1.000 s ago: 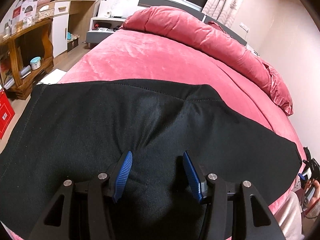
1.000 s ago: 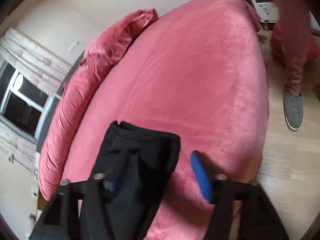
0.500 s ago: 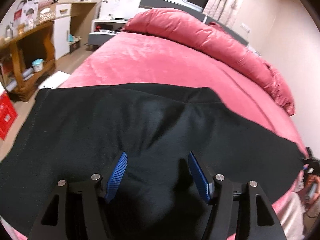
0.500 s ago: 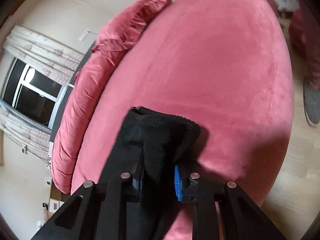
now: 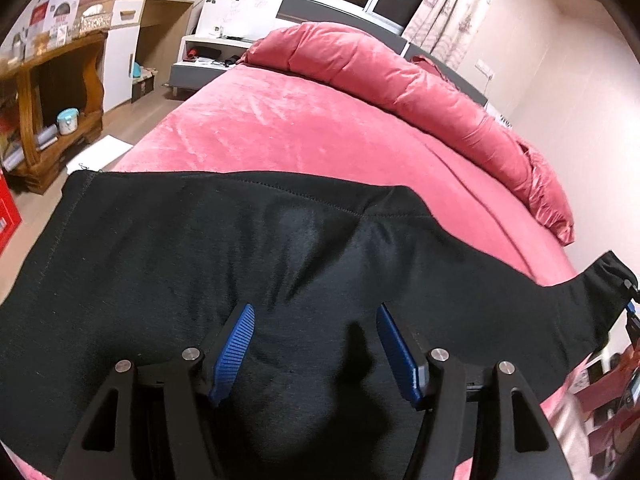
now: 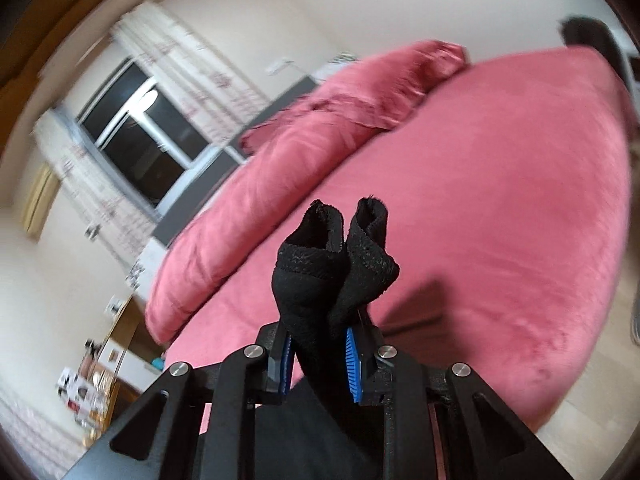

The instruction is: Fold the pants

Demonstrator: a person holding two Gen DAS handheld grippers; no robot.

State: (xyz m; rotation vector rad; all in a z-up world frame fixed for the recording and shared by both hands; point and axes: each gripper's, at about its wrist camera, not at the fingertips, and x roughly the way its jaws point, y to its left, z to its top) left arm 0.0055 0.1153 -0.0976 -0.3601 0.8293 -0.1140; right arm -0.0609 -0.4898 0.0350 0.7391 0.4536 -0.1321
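Black pants [image 5: 168, 264] lie spread across the near end of a pink bed [image 5: 304, 132]. My left gripper [image 5: 316, 344] is open, its blue pads resting just above the cloth, holding nothing. My right gripper [image 6: 318, 354] is shut on the cuff ends of the pants [image 6: 332, 256], which bunch up above the jaws, lifted off the bed [image 6: 500, 208]. In the left wrist view the lifted pant end [image 5: 612, 280] rises at the far right edge.
A rolled pink duvet [image 5: 400, 76] lies along the head of the bed. A wooden shelf unit [image 5: 48, 92] and a white cabinet [image 5: 120, 40] stand on the left. A window with curtains [image 6: 136, 136] is behind the bed.
My right gripper closed on the pant cuffs and lifted them off the bed, swinging upward. My left gripper stayed open over the pants and barely moved.
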